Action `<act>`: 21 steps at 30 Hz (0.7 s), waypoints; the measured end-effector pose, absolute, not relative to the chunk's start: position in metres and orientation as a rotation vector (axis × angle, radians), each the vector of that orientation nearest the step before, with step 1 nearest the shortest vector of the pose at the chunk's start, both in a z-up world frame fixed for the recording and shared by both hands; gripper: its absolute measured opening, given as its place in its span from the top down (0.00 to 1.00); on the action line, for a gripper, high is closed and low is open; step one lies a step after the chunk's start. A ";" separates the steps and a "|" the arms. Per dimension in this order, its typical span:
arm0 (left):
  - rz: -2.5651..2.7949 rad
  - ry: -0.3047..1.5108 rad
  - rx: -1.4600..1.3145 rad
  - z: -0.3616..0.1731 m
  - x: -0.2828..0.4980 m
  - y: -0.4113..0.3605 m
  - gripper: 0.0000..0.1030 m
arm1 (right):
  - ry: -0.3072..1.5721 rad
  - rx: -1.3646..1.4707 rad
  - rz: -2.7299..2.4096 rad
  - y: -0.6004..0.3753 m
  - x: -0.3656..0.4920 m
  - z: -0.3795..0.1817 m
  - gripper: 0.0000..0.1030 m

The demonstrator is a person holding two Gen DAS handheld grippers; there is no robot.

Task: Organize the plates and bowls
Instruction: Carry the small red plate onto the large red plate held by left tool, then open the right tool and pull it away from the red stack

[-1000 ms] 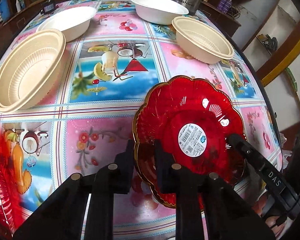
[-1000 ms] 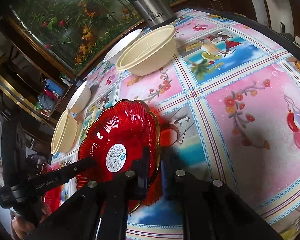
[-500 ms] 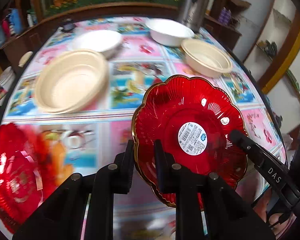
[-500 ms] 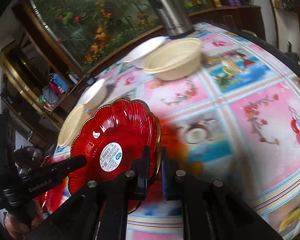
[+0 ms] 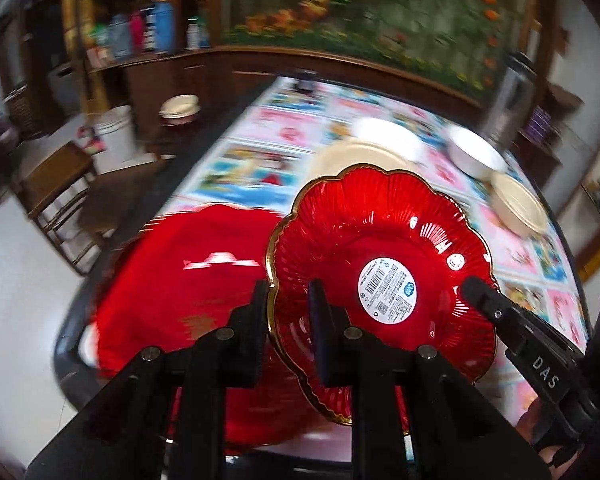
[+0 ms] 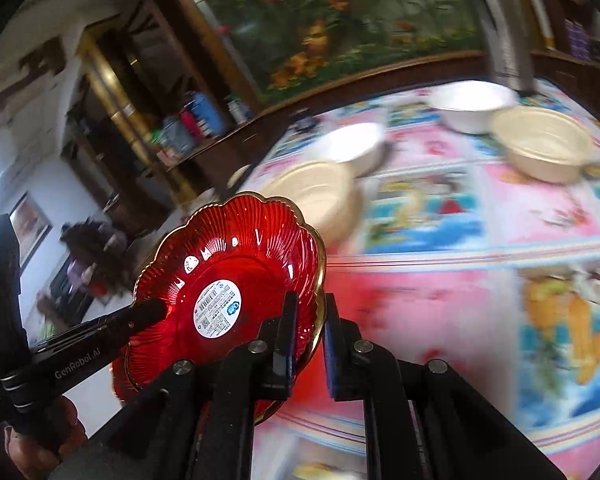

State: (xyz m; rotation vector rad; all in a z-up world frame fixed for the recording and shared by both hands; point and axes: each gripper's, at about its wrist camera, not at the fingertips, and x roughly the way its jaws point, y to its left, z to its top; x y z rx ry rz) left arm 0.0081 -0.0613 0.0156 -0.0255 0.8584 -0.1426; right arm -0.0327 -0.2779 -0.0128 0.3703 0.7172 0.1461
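A red scalloped glass plate with a gold rim and a white sticker is held up off the table; it also shows in the right wrist view. My left gripper is shut on its left rim. My right gripper is shut on its opposite rim. A second red plate lies on the table's near left corner, below and left of the held one. Two cream bowls and two white bowls stand farther back.
The table has a bright patterned cloth. A steel flask stands at its far right corner. Left of the table are a wooden chair, a white bucket and dark shelves. The views are motion-blurred.
Both grippers have carried the red plate leftward and higher above the table. The second red plate has come into view under it, and the bowls now sit farther away.
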 end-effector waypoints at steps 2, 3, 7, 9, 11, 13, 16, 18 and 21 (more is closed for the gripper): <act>-0.093 0.859 -0.045 0.014 0.011 -0.041 0.84 | 0.722 0.338 0.177 -0.255 -0.026 -0.012 0.89; -0.075 0.862 -0.054 0.012 0.011 -0.033 0.84 | 0.732 0.315 0.196 -0.240 -0.021 -0.012 0.89; -0.009 0.883 -0.078 0.003 0.017 -0.006 0.83 | 0.759 0.256 0.232 -0.202 -0.009 -0.017 0.88; 0.011 0.897 -0.082 -0.003 0.017 0.001 0.82 | 0.778 0.224 0.245 -0.184 -0.002 -0.021 0.88; 0.028 0.915 -0.093 -0.010 0.018 0.009 0.82 | 0.801 0.192 0.252 -0.172 0.002 -0.026 0.87; 0.040 0.935 -0.102 -0.016 0.021 0.015 0.82 | 0.813 0.171 0.255 -0.163 0.004 -0.029 0.86; 0.053 0.955 -0.108 -0.022 0.023 0.020 0.81 | 0.836 0.130 0.254 -0.150 0.007 -0.035 0.84; 0.066 0.958 -0.107 -0.024 0.023 0.021 0.81 | 0.837 0.086 0.243 -0.142 0.008 -0.038 0.82; 0.099 0.938 -0.104 -0.021 0.023 0.026 0.78 | 0.823 0.050 0.238 -0.137 0.007 -0.037 0.77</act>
